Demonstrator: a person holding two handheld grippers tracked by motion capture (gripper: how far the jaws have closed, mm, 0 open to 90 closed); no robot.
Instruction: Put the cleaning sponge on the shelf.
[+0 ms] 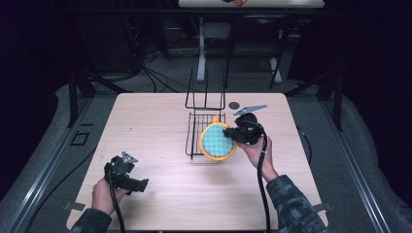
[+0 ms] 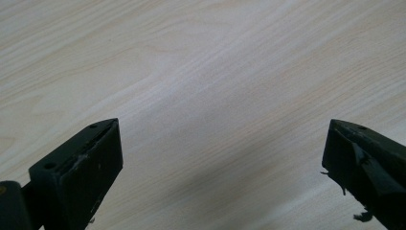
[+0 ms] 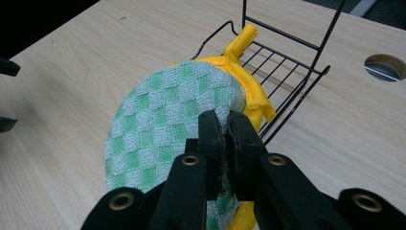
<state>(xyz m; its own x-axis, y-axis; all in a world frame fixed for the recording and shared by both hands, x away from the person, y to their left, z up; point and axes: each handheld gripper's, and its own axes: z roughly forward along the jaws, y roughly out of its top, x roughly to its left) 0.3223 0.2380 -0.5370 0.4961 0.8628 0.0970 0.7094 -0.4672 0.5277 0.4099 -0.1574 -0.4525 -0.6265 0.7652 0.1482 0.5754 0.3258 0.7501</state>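
dark lab: cables (image 1: pixel 145 73), frame legs (image 1: pixel 201 48)

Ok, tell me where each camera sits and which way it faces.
High view: above the person's side, facing forward and down at the table; forearms, both grippers.
Left gripper view: on the left gripper, facing bare tabletop; open jaws.
Right gripper view: on the right gripper, facing the checked pad and wire rack.
Shared: high and right views show pad and rack.

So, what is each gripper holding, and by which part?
The right gripper grips the round green-checked pot holder at its edge; the left gripper holds nothing.
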